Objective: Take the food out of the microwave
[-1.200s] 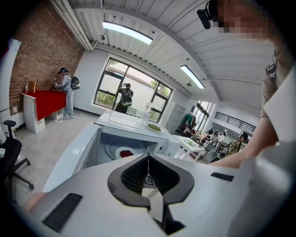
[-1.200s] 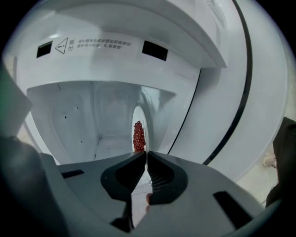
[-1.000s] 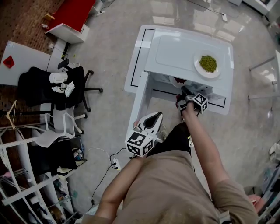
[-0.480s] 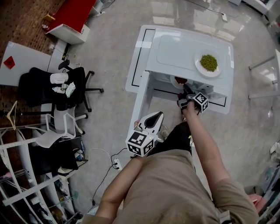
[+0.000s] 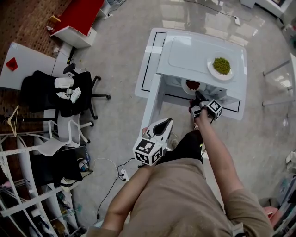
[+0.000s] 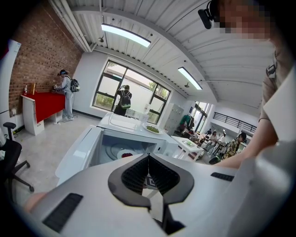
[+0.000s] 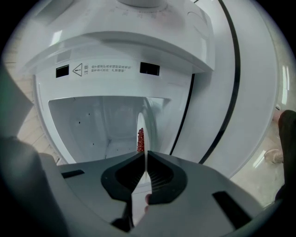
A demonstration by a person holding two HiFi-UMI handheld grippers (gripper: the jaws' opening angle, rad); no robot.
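A white microwave (image 5: 203, 51) stands on a white table (image 5: 147, 60) with its door (image 5: 152, 99) swung open to the left. In its mouth lies a white plate of red food (image 5: 191, 86). My right gripper (image 5: 199, 97) is shut on that plate's near rim. The right gripper view shows the plate (image 7: 141, 134) edge-on, pinched between the jaws of the right gripper (image 7: 146, 155), with the white cavity (image 7: 92, 120) behind it. My left gripper (image 5: 163, 125) hangs back by the door's edge, shut on nothing. From there the plate of red food (image 6: 126, 155) is visible inside.
A plate of green food (image 5: 221, 67) sits on top of the microwave. Black office chairs (image 5: 69, 92) and a white chair stand to the left, with a red cabinet (image 5: 78, 14) beyond. A power strip (image 5: 122, 173) lies on the floor. People stand far off by the windows.
The plate of red food shows slightly further out of the microwave's mouth, with the right gripper still at its rim. The left gripper has stayed put.
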